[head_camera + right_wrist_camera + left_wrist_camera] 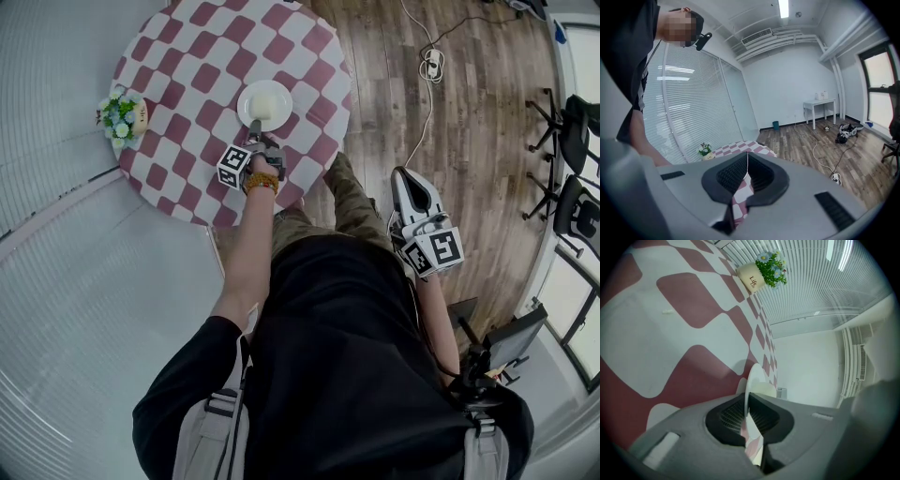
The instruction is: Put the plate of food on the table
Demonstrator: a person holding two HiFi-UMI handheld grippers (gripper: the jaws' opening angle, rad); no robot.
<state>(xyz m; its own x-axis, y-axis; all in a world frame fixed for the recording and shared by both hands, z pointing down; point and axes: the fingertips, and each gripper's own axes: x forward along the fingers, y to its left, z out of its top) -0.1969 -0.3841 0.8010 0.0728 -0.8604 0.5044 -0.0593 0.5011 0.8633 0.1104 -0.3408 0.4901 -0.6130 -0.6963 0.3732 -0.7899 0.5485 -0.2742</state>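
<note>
A white plate [265,104] with a pale block of food [266,101] is over the middle of the round red-and-white checked table [187,56]. I cannot tell whether it rests on the cloth or hangs just above it. My left gripper [255,128] is shut on the plate's near rim. In the left gripper view the rim [749,387] stands edge-on between the pads of the left gripper [747,411], with the food [765,390] behind it. My right gripper [410,178] is off the table, above the wooden floor, and the right gripper [747,166] is shut on nothing.
A small pot of flowers [122,114] stands near the table's left edge, also seen as the pot of flowers [761,273]. A cable with a power strip [431,64] lies on the floor to the right. Office chairs [572,131] stand at the far right.
</note>
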